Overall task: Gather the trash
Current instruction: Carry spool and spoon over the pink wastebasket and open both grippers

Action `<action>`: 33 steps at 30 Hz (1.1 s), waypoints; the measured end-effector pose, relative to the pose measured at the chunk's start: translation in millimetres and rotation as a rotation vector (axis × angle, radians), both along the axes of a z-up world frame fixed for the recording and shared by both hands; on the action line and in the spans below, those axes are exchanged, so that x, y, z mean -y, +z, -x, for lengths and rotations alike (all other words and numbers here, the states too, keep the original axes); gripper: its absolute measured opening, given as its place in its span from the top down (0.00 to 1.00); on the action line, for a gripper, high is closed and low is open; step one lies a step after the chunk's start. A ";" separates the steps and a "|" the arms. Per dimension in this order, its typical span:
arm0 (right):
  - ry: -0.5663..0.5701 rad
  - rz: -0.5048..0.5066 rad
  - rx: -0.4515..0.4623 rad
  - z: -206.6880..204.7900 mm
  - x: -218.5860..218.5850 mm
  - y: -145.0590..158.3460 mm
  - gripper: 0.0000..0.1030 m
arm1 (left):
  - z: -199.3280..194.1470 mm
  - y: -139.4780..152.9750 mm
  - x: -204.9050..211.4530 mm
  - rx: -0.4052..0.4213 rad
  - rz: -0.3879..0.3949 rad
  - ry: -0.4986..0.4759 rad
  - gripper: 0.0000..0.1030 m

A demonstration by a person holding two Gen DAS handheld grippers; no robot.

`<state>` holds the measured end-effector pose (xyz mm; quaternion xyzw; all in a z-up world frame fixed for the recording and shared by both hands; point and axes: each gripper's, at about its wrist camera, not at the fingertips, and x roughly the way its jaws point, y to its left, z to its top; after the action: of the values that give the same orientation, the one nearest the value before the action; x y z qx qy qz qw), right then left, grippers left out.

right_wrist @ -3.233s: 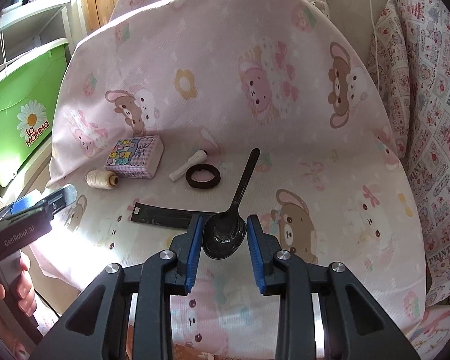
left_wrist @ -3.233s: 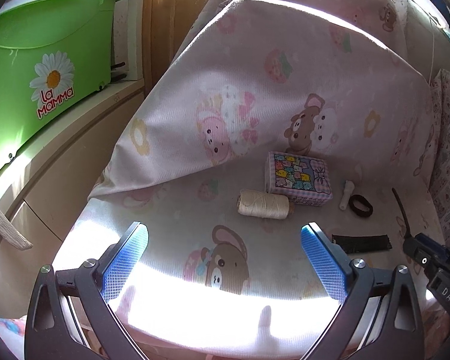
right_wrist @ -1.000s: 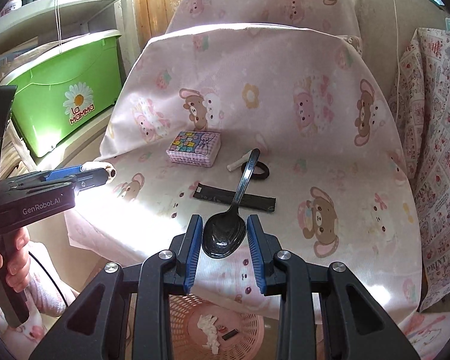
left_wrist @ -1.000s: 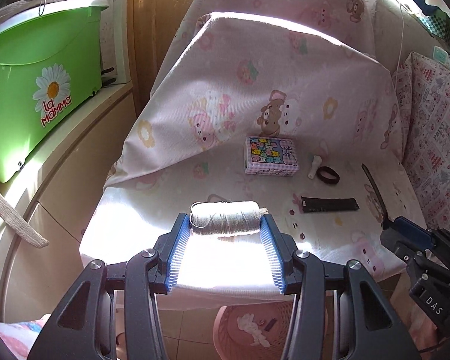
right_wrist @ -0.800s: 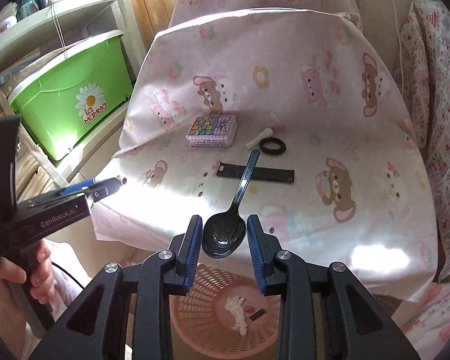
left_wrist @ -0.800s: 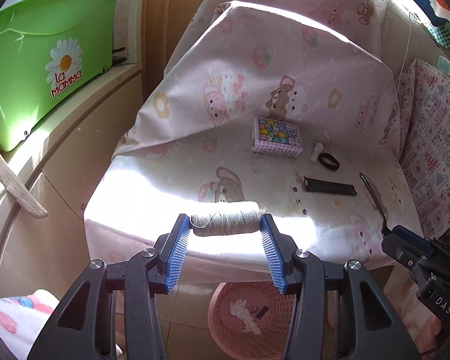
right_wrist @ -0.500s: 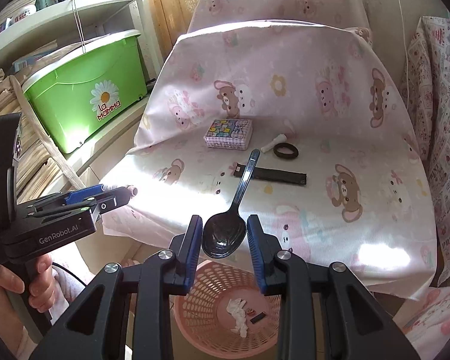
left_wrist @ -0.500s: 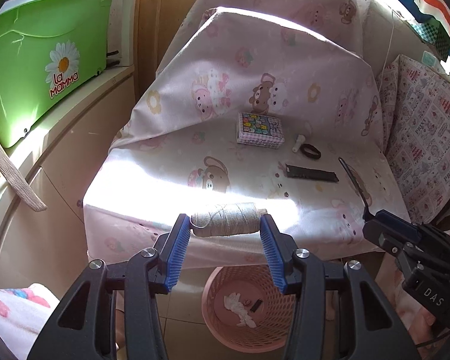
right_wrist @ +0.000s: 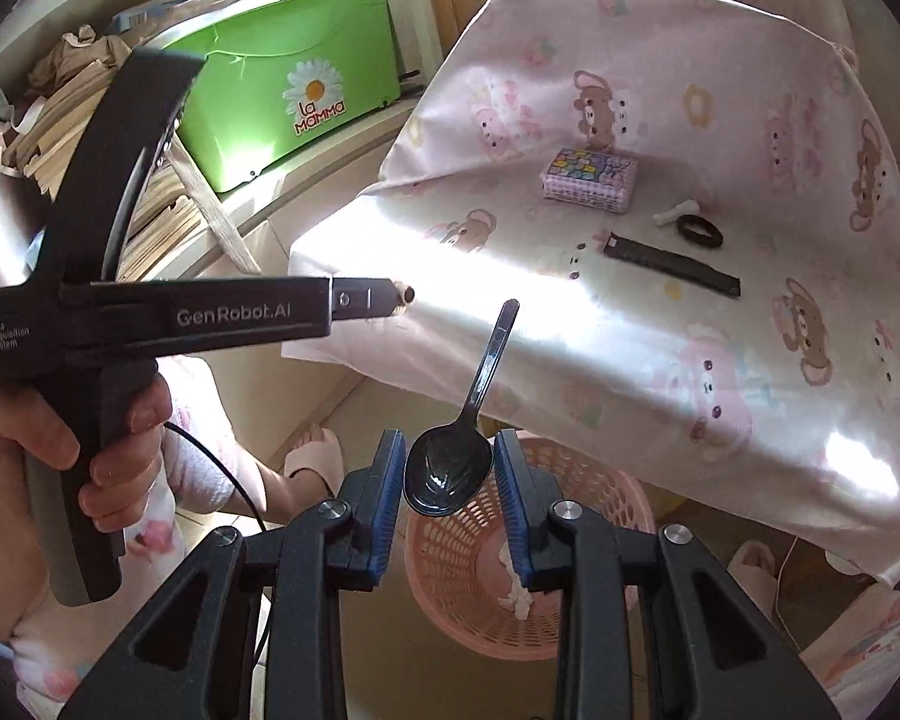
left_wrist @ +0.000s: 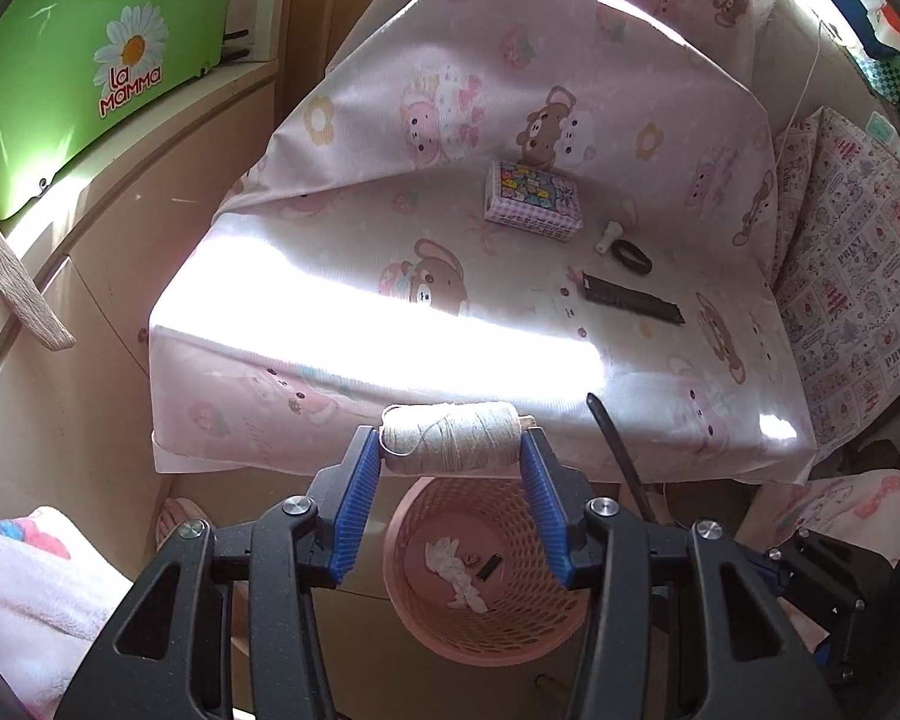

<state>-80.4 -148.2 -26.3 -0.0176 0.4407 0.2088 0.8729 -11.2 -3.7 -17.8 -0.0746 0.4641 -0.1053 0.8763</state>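
Two wrist cams, both tilted down
Each looked along its fingers at the pink basket and covered seat.

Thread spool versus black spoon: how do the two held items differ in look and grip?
The thread spool is pale, stubby and cylindrical; the black spoon is dark, glossy and long-handled. The left gripper clamps the spool end to end, crosswise; the right gripper pinches the spoon's bowl, handle pointing away. Both hang above the pink basket.

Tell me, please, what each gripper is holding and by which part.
The left gripper clamps the thread spool by its two ends; the right gripper pinches the black spoon by its bowl.
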 end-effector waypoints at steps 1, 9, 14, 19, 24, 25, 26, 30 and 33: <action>0.003 -0.008 -0.019 0.5 -0.3 -3.3 0.69 | 0.4 -0.3 1.6 0.001 -0.012 -0.003 0.55; 0.011 -0.038 -0.241 -16.4 5.0 -43.9 0.68 | -12.1 -34.3 3.7 -0.156 0.014 -0.006 0.55; -0.074 -0.005 -0.293 -31.2 15.8 -66.5 0.68 | -19.0 -59.4 9.5 -0.237 0.006 -0.011 0.55; -0.135 0.003 -0.378 -44.5 26.5 -96.2 0.68 | -24.3 -88.1 14.5 -0.350 0.032 -0.011 0.55; -0.175 0.052 -0.459 -52.4 30.7 -130.8 0.69 | -29.0 -117.0 21.6 -0.447 0.004 -0.011 0.55; -0.175 0.063 -0.474 -53.9 29.7 -137.0 0.69 | -29.0 -122.4 22.7 -0.471 0.006 -0.016 0.55; -0.175 0.077 -0.489 -55.2 29.9 -144.4 0.69 | -28.6 -128.3 23.8 -0.496 0.012 -0.022 0.55; -0.180 0.140 -0.537 -56.2 29.9 -171.3 0.69 | -25.6 -148.6 24.5 -0.575 0.017 -0.023 0.55; -0.192 0.168 -0.575 -56.0 29.2 -188.2 0.69 | -26.8 -164.9 25.7 -0.621 0.004 -0.013 0.55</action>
<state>-24.4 -177.4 -214.5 0.0119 0.6850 0.0848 0.7235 15.6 -29.4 -182.7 -0.1018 0.7099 -0.0839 0.6919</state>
